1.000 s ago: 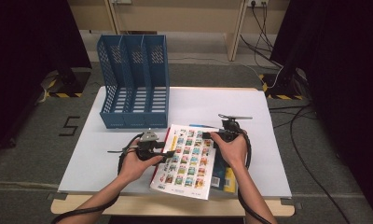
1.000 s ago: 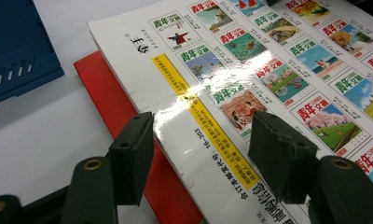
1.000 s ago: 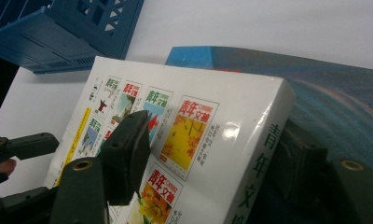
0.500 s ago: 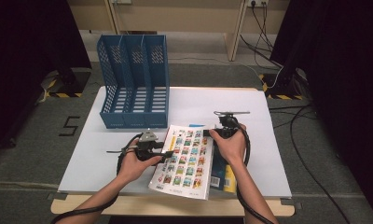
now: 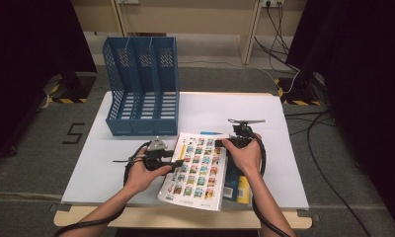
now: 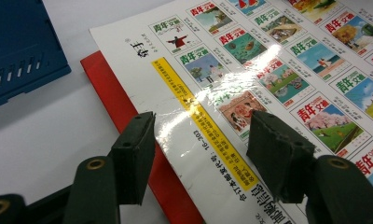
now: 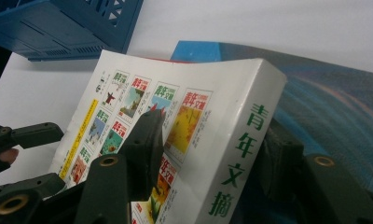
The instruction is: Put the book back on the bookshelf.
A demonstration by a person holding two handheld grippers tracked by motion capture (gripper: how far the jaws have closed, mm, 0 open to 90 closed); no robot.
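High view: my left claw (image 5: 178,164) and right claw (image 5: 220,143) flank the thick white book (image 5: 198,170) at lower centre of the surface (image 5: 279,148), with the blue file rack (image 5: 142,86) at upper left. Left gripper view: jaws spread, released, straddling the cover's edge over a red book (image 6: 111,95). Right gripper view: jaws have just been opening, spine (image 7: 238,154) between them, seemingly tilting it up off the blue book (image 7: 324,102), though whether the pads bite I cannot tell.

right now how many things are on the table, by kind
books or magazines: 3, white picture-cover book, red one beneath it, dark blue one beside it
file racks: 1, blue file rack
pens: 1, blue pen
total: 5
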